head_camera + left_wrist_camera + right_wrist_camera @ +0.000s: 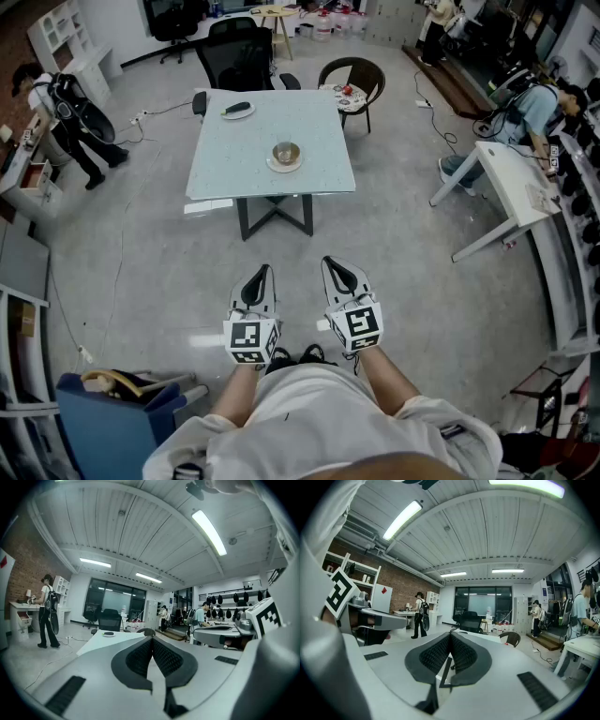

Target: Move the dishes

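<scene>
Left gripper view shows the left gripper (152, 639) with its jaws pressed together on nothing. The right gripper (451, 634) is likewise closed and empty. Both are held side by side in the air, well short of the table (234, 159).

The dishes sit on the table: a small bowl (286, 152) on a saucer (284, 166) near the middle, and a plate (237, 111) carrying something dark at the far edge.

The bowl probably rests loose on its saucer, so lifting the saucer by one rim could tip it and slide the bowl off. The far plate needs a long reach over the tabletop, where a thin pinch may slip.
</scene>
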A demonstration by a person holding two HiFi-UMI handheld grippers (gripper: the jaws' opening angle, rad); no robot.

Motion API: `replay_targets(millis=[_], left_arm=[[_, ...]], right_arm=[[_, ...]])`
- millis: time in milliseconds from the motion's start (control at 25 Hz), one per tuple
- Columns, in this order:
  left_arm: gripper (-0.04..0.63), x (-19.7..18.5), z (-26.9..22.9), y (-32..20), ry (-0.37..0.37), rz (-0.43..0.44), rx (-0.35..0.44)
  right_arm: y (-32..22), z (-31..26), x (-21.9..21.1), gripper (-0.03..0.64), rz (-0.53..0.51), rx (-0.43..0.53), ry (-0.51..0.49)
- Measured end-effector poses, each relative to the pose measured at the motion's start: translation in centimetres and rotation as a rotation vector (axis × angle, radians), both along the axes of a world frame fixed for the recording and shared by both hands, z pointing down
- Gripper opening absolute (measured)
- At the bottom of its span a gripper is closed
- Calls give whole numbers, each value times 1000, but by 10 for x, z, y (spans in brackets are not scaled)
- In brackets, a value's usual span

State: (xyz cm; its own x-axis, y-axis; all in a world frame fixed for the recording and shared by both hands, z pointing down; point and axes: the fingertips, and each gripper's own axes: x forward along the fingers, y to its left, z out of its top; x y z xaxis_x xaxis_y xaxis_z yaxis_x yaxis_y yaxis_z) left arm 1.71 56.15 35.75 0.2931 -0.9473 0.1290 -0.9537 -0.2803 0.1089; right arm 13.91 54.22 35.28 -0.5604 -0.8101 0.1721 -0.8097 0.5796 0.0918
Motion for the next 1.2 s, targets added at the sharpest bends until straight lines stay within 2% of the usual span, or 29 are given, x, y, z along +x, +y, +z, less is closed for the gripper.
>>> replay_targets(millis=[360, 560, 680, 920, 1200], left_arm=[[20, -10, 17, -7, 11, 49, -32], [20, -27, 33, -20, 8, 72, -52], [20, -36, 46, -30, 17, 71, -82], [20, -47, 63, -77, 18, 62, -104], [20, -54, 74, -171, -6, 18, -128]], right_arm=[[-1, 16, -3, -2, 43, -23, 14], [-12, 34, -13, 0, 76, -51, 4], [-23, 47, -20, 57, 63, -87, 20], [-79, 63, -30, 78, 42, -96, 31], [-183, 76, -36, 97, -27, -116, 22]])
